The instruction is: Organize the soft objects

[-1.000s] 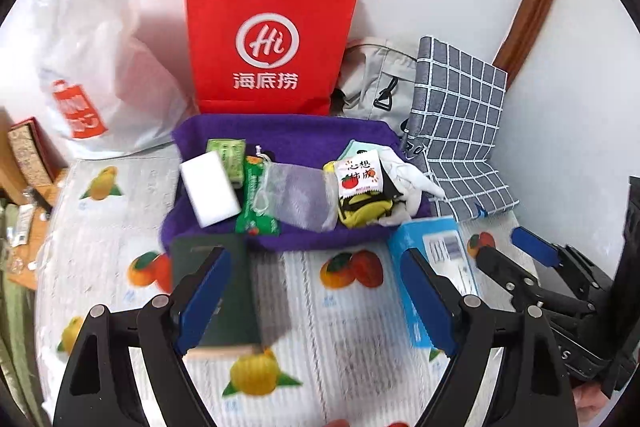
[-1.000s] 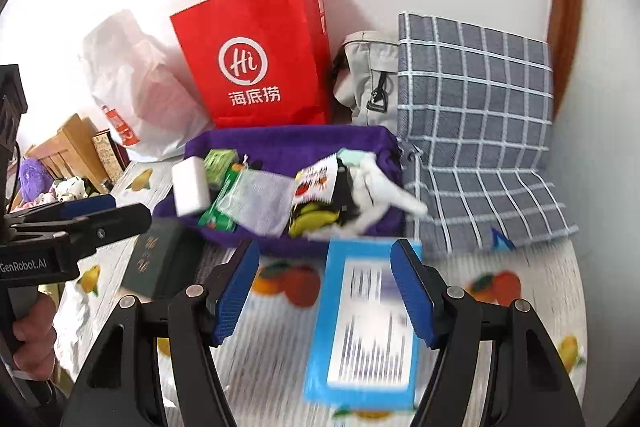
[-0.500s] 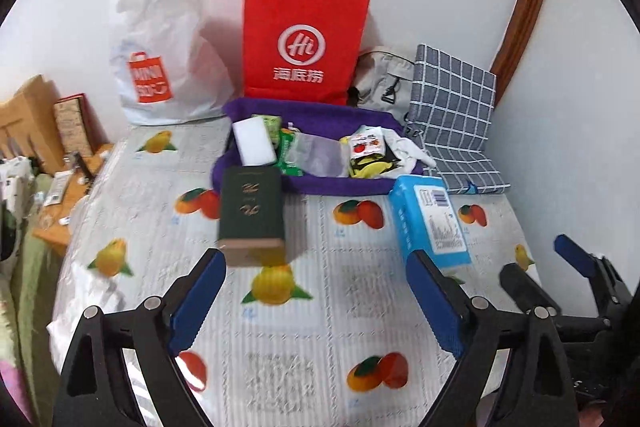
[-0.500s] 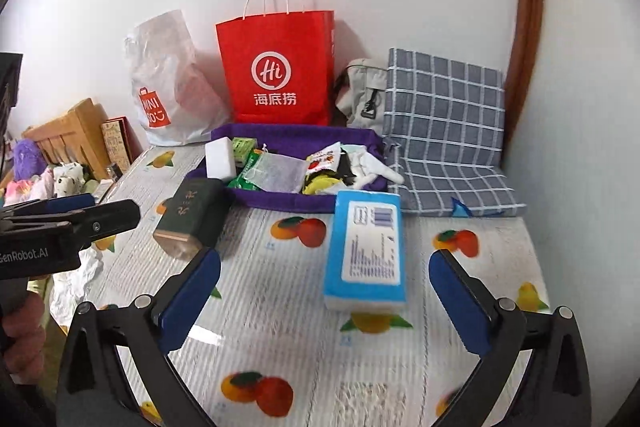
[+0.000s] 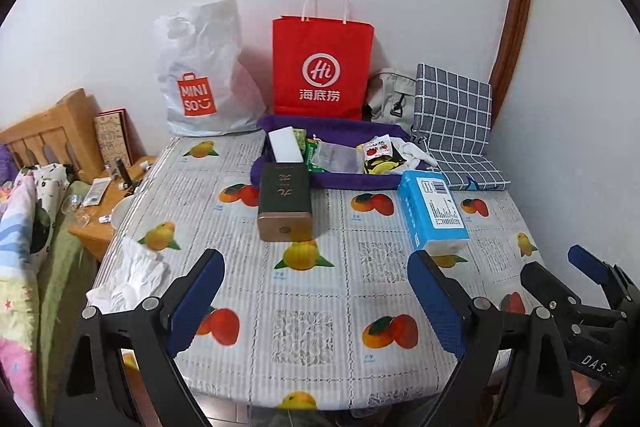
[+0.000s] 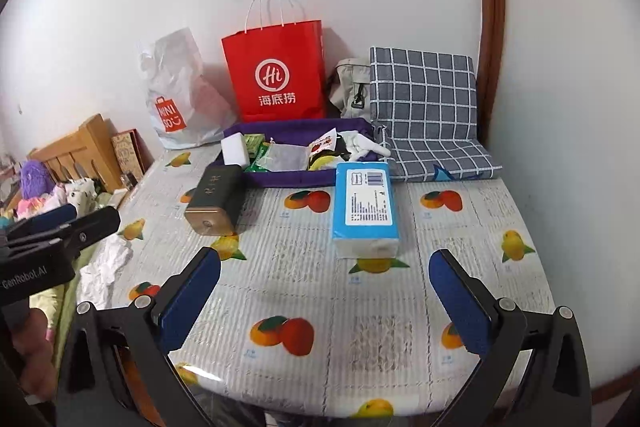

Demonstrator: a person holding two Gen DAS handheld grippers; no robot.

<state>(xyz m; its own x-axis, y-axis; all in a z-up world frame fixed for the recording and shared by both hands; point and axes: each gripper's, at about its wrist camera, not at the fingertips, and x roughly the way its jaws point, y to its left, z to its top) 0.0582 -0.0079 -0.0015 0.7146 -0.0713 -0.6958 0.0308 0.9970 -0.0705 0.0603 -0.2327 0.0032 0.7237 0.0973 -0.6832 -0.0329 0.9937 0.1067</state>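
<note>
Both grippers pulled well back from the purple tray (image 5: 280,125) versus a second ago; whole worktop (image 5: 304,331) now in frame. Left gripper (image 5: 316,301) and right gripper (image 6: 325,301): jaws wide open, holding nothing. Soft items in the tray at 12 o'clock, blue tissue pack (image 6: 366,205) just in front of it, dark tin (image 5: 285,201) at 11. Looks like reset between picks or wrap-up, can't tell which

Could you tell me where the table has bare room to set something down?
The widest free patch is the near part of the table, between the open tongs and the dark green box and blue tissue pack. A narrower strip lies between those two. The purple tray at the back is crowded, with bags against the wall behind it.
</note>
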